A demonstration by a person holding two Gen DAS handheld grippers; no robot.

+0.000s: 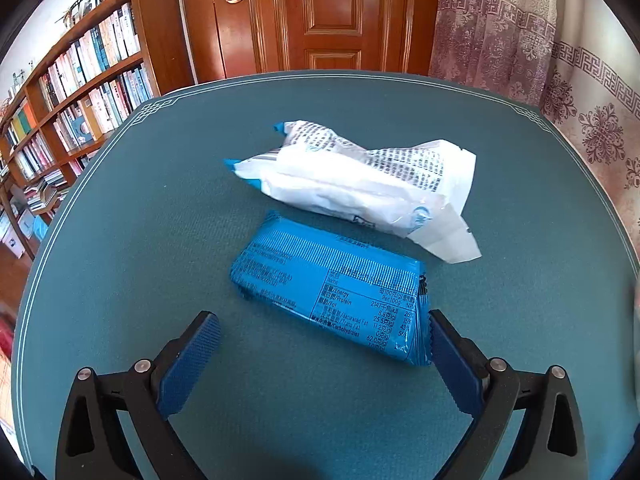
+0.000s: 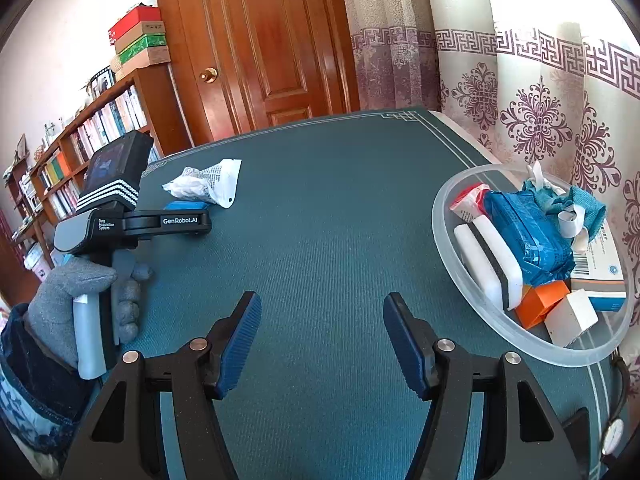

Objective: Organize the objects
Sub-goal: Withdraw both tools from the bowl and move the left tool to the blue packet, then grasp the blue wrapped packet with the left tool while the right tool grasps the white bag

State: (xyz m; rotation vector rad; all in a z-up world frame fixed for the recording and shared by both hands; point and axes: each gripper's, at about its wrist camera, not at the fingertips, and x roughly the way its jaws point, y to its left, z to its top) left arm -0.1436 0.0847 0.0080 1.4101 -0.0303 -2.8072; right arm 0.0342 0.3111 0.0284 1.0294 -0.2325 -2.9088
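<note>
Blue shiny snack packet (image 1: pixel 332 292) lay flat on the teal worktop (image 1: pixel 120 240) between the wide-apart fingers of the left tool (image 1: pixel 324 332), beside a crumpled white wrapper (image 1: pixel 360 184), while the right tool (image 2: pixel 322 340) gaped empty.

A blue snack packet (image 1: pixel 332 296) lies flat just beside a crumpled, perhaps empty, white wrapper (image 1: pixel 360 184).

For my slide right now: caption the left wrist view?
Open left gripper nears a blue snack pack beside a white wrapper on the green mat.
</note>
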